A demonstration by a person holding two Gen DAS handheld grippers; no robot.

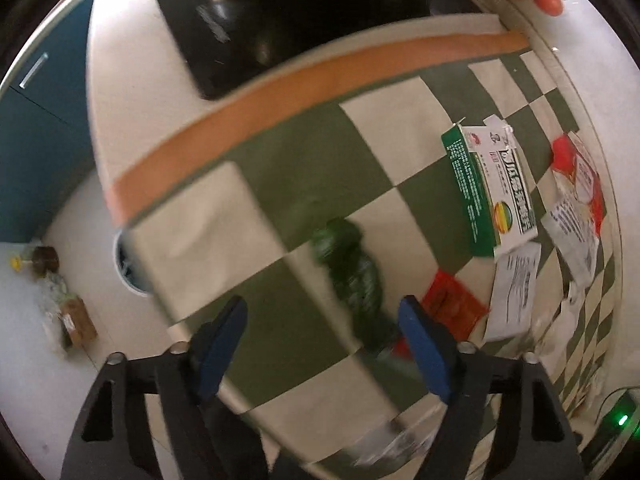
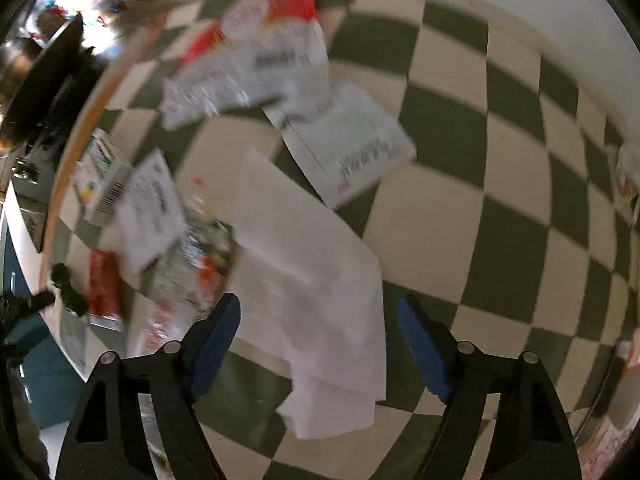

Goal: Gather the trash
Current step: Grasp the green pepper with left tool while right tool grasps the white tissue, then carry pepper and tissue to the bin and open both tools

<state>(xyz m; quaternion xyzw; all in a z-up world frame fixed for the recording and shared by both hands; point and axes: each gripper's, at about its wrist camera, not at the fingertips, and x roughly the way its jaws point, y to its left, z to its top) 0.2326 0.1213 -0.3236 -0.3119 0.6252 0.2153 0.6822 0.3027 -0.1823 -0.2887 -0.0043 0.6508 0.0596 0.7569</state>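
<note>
Left gripper: fingers spread wide, nothing between them; hangs over the checked cloth, probably lined up for a pick.
Green wrapper: crumpled, lying on the cloth just ahead of the open jaws, toward the right-hand finger (the likeliest next pick, as a judgement).
Green-and-white carton: at 2 o'clock in the left view, flaps open, flat on the cloth.
Other litter, left view: red packet, printed leaflet, red-and-white pouch, all loose toward 3 o'clock.
Bin: at 9 o'clock, below the table edge, mostly cut off by the cloth; probably where the trash is to go.
Right gripper: fingers apart, holding nothing.
White paper sheet: lies between the spread fingers and ahead of them (contact cannot be told).
Booklet: at 12 o'clock, beyond the sheet.
Hard to read: motion blur smears the litter at 10 o'clock in the right view; print is illegible.
</note>
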